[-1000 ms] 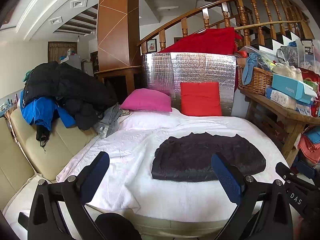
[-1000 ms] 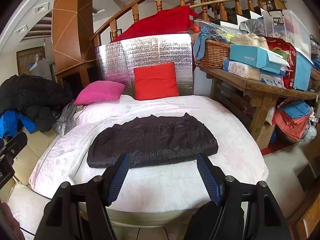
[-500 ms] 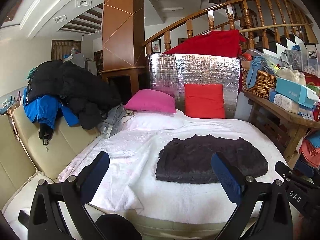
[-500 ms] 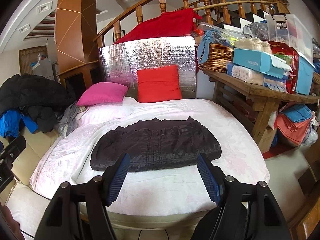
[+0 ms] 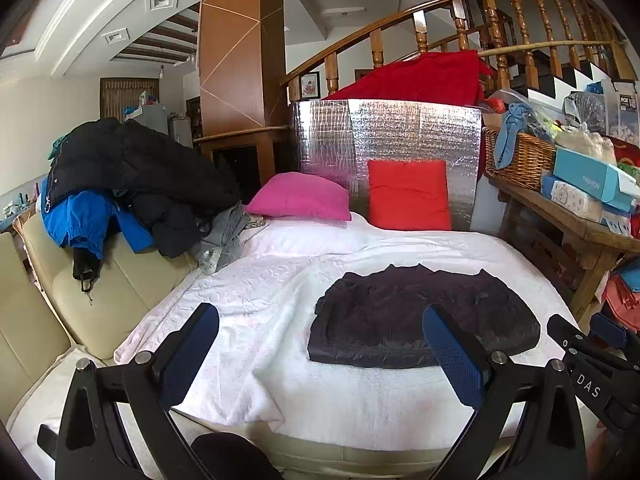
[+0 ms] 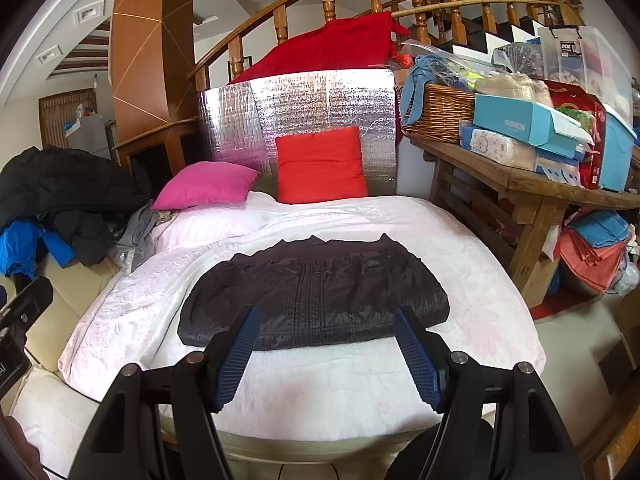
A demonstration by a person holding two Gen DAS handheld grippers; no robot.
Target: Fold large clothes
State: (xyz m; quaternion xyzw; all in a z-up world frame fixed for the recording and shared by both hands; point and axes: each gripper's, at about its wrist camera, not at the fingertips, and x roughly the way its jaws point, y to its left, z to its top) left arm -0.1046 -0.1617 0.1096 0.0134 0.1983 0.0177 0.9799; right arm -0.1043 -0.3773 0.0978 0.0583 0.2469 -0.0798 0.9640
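Observation:
A folded dark quilted jacket [image 5: 420, 316] [image 6: 316, 292] lies flat on the white bedspread [image 5: 260, 292] [image 6: 328, 376], near its front edge. My left gripper [image 5: 320, 344] hangs over the near side of the bed, open, with nothing between its blue pads; the jacket is ahead and to the right of it. My right gripper [image 6: 326, 350] is open too, held just short of the jacket's near edge, pads apart from the cloth. A pile of dark and blue garments [image 5: 120, 184] [image 6: 52, 208] is heaped on the cream sofa [image 5: 80, 300] at the left.
A pink cushion [image 5: 300, 202] and a red cushion [image 5: 408, 196] lean at the bed's far end before a silver foil panel [image 6: 304, 120]. A cluttered wooden table [image 6: 532, 188] with a wicker basket [image 6: 440, 112] and boxes stands close on the right. Stair rails rise behind.
Both views have shifted slightly, so the jacket sits a little lower and further right in frame. The jacket itself has not moved and both grippers stay open.

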